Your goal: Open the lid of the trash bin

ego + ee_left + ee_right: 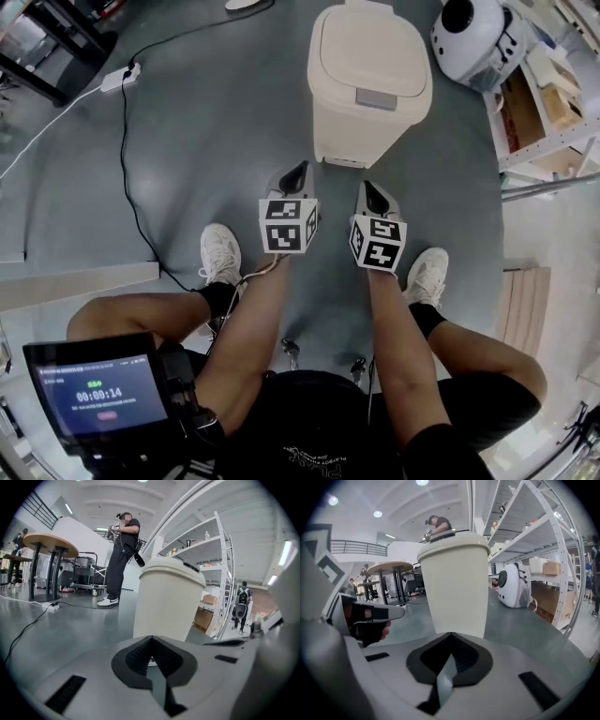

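The trash bin (370,103), lid (368,47) down, is standing just beyond our right gripper (371,191), with our left gripper (297,171) off its corner, both pressed together, empty.

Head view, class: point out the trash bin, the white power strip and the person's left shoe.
trash bin (370,47), head view, on the middle of its top.
power strip (120,78), head view, on its white body.
left shoe (220,251), head view, on its upper.
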Available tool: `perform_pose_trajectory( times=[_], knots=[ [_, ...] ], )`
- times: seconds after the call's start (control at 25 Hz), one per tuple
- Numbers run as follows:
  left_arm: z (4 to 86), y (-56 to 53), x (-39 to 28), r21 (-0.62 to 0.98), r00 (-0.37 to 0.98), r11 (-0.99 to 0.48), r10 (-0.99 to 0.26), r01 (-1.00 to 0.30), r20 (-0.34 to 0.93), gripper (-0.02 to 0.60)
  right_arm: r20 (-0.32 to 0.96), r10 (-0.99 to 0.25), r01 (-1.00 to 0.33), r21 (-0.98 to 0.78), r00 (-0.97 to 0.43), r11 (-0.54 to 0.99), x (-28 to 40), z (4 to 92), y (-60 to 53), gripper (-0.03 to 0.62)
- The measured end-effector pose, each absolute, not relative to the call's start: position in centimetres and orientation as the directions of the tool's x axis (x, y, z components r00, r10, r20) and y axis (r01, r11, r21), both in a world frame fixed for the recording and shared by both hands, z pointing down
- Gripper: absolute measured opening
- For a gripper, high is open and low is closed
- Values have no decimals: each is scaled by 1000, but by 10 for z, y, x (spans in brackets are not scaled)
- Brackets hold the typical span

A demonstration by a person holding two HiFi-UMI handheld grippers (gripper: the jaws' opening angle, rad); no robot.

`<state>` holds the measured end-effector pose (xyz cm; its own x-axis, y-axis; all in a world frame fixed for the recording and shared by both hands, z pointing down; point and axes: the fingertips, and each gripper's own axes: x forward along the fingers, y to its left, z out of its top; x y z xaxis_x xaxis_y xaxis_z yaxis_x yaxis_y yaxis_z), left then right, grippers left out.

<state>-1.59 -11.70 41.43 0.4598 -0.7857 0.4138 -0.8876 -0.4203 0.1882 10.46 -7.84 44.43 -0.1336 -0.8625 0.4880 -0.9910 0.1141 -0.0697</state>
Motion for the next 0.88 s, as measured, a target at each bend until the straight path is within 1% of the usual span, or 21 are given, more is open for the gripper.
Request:
perform_pose_trajectory(
  times=[0.32, 0.6, 0.72, 0.88],
  knots=[
    [339, -77, -12, 159, 473, -446, -816, -881, 332, -3, 357, -926, -992, -65, -122, 106, 107, 355, -37, 3],
    [247, -33, -20, 103, 470, -459, -861, -883, 195, -3, 208, -971, -992, 26, -115, 123, 111, 251, -9, 3],
    [228, -13, -24, 91, 468, -459, -868, -884, 165, -3, 150, -983, -992, 61, -102, 112, 110, 224, 8, 3],
    [226, 9, -21, 79, 479, -473, -861, -878, 172, -3, 129, -984, -988, 76, -122, 133, 98, 215, 25, 3]
  ],
)
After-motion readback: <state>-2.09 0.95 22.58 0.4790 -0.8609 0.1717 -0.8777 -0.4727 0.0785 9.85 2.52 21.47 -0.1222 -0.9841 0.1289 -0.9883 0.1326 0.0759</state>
